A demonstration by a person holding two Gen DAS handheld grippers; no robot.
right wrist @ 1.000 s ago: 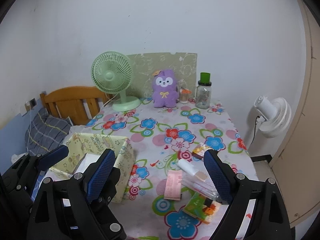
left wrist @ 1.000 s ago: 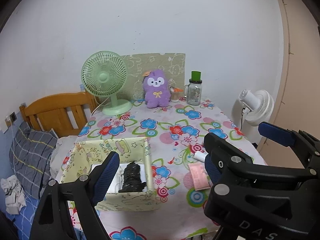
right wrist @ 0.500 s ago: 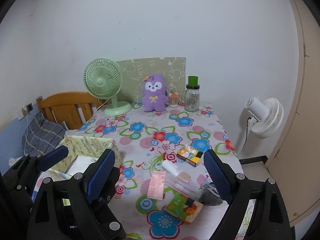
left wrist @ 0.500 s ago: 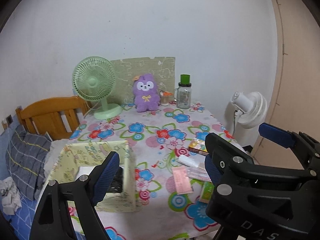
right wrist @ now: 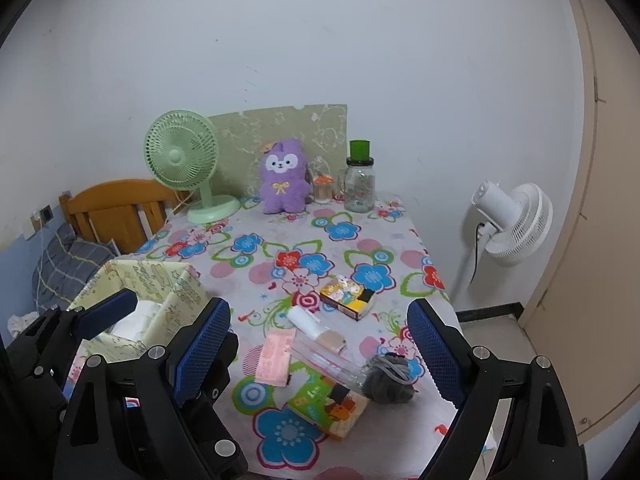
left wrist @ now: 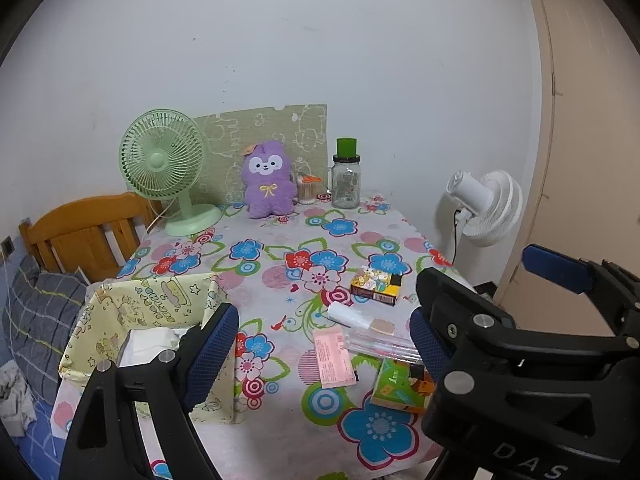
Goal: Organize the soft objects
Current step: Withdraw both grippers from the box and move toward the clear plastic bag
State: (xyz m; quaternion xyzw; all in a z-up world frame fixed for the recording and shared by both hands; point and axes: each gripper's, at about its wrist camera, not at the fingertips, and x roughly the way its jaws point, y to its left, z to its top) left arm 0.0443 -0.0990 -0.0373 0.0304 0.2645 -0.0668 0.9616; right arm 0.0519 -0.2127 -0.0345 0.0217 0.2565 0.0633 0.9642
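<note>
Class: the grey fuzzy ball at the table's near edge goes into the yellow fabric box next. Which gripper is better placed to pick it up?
Probably the right gripper: its open jaws frame the grey ball, while the left gripper sits nearer the fabric box.

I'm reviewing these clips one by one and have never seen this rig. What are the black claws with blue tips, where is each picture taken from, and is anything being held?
There is no robot here: a person holds a two-finger gripper in each hand, and a fisheye camera on each looks forward along its fingers. One picture is from the left gripper, the other from the right gripper; each also catches the other gripper at its edge. The blue tips are the pads.

Both are open and hold nothing, above the near edge of a table with a flowered cloth. On it: a yellow fabric bin, a purple plush, a green fan, a jar, small boxes, a pink card, and a grey soft bundle near the right gripper.
</note>
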